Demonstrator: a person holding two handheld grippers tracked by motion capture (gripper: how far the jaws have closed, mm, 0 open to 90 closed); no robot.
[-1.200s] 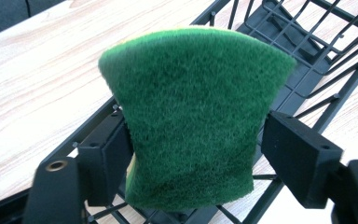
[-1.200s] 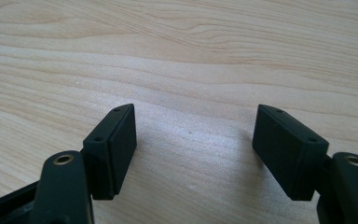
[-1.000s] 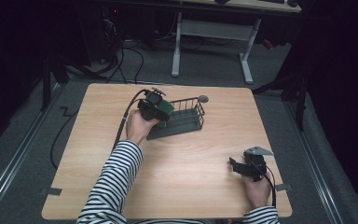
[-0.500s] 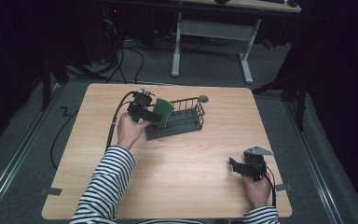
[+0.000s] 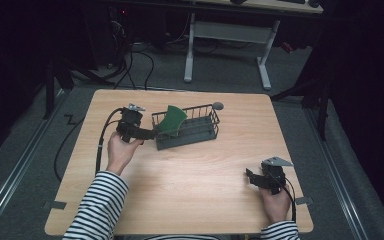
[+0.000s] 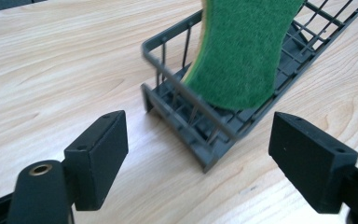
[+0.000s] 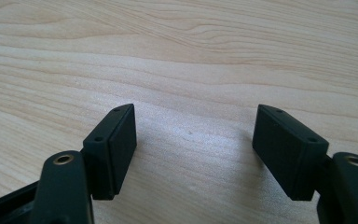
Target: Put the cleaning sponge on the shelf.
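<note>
Withdrawn since a second ago: the left gripper, then over the basket with the sponge, now sits just left of the basket's left end; the sponge stays behind in the basket. Right gripper unchanged.

Item 1. Green scouring sponge with a pale foam edge, waisted shape. Stands upright and a little tilted in the left part of the basket, leaning against its wire wall. In the left gripper view the sponge rests free, nothing touching it; judged released.

Item 2. Dark grey wire basket, long and narrow, with slatted floor. Lies across the far middle of the table, its left end facing the left gripper. A small grey round knob sticks out at its far right corner.

Item 3. Left gripper, held in the left hand, striped sleeve behind. Jaws wide apart and empty, pointing right at the basket end, near it but not touching. Position suits a retreat after a drop.

Item 4. Right gripper, at the near right of the table, well apart from the basket. Jaws apart and empty over bare wood; judged parked, having no part in the placing.

Item 5. Light wooden table, carrying all of the above.
</note>
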